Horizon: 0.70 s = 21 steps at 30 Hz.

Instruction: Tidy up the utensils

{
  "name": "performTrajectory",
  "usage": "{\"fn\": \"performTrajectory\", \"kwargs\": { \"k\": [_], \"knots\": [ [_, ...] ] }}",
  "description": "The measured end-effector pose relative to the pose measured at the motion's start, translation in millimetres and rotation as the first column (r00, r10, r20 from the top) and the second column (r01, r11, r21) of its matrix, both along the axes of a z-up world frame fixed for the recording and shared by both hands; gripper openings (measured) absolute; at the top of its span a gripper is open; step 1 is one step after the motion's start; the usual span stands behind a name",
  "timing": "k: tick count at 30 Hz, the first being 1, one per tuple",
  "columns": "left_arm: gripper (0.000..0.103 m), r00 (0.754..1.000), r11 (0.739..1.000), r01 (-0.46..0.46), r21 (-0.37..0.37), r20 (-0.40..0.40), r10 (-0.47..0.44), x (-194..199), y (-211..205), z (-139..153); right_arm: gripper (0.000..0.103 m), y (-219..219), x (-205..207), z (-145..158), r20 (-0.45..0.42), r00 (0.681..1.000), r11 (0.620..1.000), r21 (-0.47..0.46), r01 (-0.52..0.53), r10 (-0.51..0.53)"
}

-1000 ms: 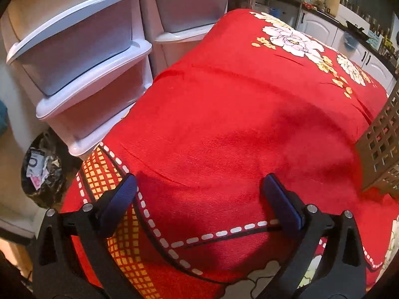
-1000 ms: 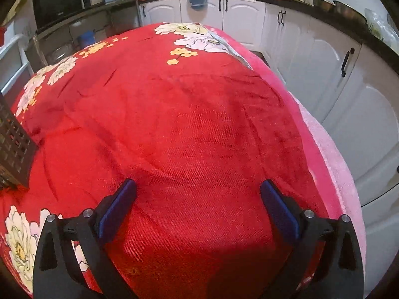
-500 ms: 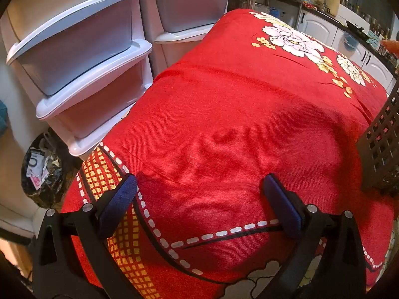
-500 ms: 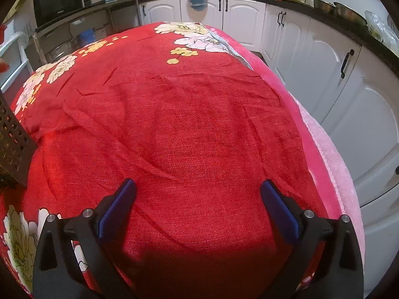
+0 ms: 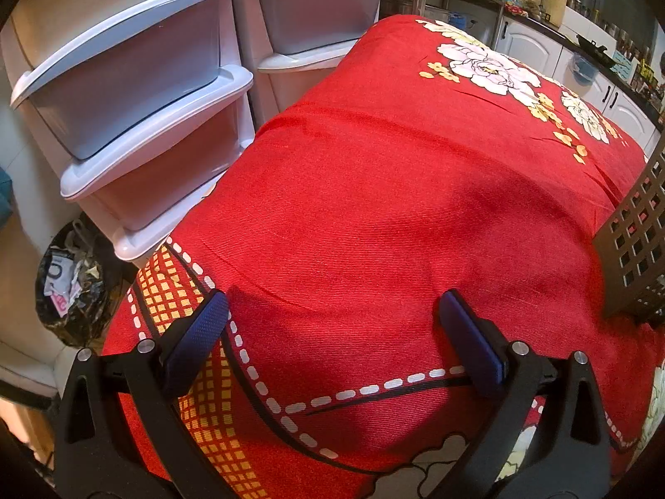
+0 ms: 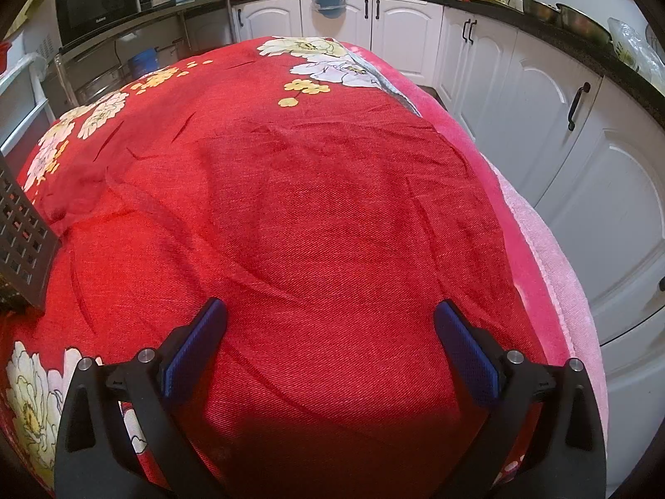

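Utensils are in neither view, so with your left tongs (image 5: 332, 320) and right tongs (image 6: 330, 328) both released and empty over the cloth (image 5: 395, 191), look first toward the basket (image 5: 636, 241) between them.

Handheld two-finger grippers, black frame with blue pads

The left gripper (image 5: 332, 324) and right gripper (image 6: 330, 324) are built alike: two black angular arms with triangular cut-outs, each fastened by round silver screws. Each finger carries a flat, oblong pad (image 5: 195, 343) of dark blue, finely textured material on its inner face.
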<state>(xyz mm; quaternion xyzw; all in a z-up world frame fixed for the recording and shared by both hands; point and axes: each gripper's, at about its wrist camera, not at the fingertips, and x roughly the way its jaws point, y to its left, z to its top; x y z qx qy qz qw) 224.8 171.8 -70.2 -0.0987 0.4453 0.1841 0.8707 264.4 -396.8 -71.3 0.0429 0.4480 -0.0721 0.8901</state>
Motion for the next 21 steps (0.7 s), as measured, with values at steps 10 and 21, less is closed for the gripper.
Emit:
{"fn": "performTrajectory", "kwargs": {
  "k": [10, 21],
  "knots": [
    [0.093, 1.000, 1.000, 0.000, -0.002, 0.001, 0.000, -0.7, 0.3, -0.5, 0.098, -0.1, 0.4, 0.4, 0.000, 1.000, 1.000, 0.000, 0.000, 0.000],
    [0.093, 1.000, 1.000, 0.001, 0.003, -0.004, -0.001, -0.4, -2.0, -0.2, 0.098, 0.0, 0.6, 0.1, -0.002, 1.000, 1.000, -0.002, 0.001, -0.001]
  ]
}}
